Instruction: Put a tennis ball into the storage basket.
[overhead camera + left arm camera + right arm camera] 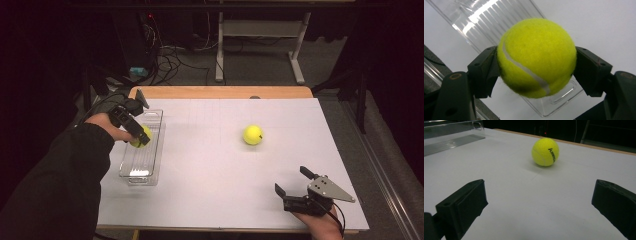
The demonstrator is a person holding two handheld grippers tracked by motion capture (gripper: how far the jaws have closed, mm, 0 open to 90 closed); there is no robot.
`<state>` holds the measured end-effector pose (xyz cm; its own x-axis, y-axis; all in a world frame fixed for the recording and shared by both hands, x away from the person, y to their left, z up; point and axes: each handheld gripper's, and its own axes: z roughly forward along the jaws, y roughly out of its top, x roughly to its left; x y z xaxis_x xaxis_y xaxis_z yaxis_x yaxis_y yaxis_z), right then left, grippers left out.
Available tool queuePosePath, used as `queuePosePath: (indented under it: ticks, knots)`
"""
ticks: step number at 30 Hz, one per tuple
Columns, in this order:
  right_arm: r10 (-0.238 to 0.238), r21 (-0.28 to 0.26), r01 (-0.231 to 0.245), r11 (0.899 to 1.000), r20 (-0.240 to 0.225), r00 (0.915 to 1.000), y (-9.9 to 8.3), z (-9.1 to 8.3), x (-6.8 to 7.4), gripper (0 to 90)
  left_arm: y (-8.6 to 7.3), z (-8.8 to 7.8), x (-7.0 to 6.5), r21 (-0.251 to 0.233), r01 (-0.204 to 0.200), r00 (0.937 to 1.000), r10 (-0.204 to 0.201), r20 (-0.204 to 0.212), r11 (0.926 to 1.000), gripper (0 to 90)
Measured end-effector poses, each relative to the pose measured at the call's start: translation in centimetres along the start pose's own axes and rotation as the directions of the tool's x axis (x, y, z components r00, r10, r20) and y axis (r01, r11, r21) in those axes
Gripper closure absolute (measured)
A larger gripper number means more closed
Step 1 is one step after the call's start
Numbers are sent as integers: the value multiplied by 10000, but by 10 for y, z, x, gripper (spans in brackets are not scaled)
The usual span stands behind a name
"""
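My left gripper (141,134) is shut on a yellow tennis ball (536,57) and holds it just above a clear plastic tray (142,165) at the table's left side. In the left gripper view both black jaws press the ball's sides, with the ribbed tray (486,17) beneath. A second yellow tennis ball (253,135) rests on the white table top, right of centre. My right gripper (295,180) stands open near the front right edge, its jaws wide apart and empty; in the right gripper view that ball (545,151) lies ahead of it.
A white sheet covers the table (215,175), with a wooden edge (220,92) at the back. Behind it are a desk frame (260,40) and cables (170,60) on the floor. The person's dark sleeve (65,185) enters from the lower left.
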<state>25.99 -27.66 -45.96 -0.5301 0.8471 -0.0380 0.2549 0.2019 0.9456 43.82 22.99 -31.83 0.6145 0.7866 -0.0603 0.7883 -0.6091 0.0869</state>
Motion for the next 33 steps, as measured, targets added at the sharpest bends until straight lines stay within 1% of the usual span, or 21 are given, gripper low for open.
queuePosePath:
  ticks: [5, 9, 13, 19, 22, 28, 30, 33]
  knots:
    - [-7, 17, 7, 10000, 4, 10000, 0, 0, 0, 0, 3, 4, 4, 11, 173, 9996, -172, -204, 9999, 269]
    - [8, 24, -8, 10000, -6, 10000, 0, 0, 0, 0, 7, 10, 5, 39, 248, 9995, -247, -219, 9997, 268]
    - [-7, 12, 7, 10000, -7, 10000, 0, 0, 0, 0, 12, 20, 4, 124, 242, 9994, -239, -249, 9996, 268]
    - [-27, 17, 27, 10000, 2, 10000, -1, 0, 0, 0, 20, 30, 10, 141, 473, 9982, -468, -383, 9988, 268]
    - [-15, 6, 15, 10000, -8, 10000, -1, 0, -1, 0, 21, 33, 13, 110, 545, 9981, -541, -305, 9985, 267]
    - [-18, 33, 18, 10000, -15, 10000, -1, 1, -1, 0, 24, 41, 18, 178, 760, 9939, -743, -812, 9970, 266]
    - [11, 45, -11, 10000, -8, 10000, -1, 1, -1, 0, 25, 43, 19, 223, 782, 9944, -764, -728, 9967, 266]
    - [7, 63, -7, 10000, 6, 10000, -2, 1, -1, 0, 26, 47, 19, 328, 740, 9938, -709, -861, 9967, 265]
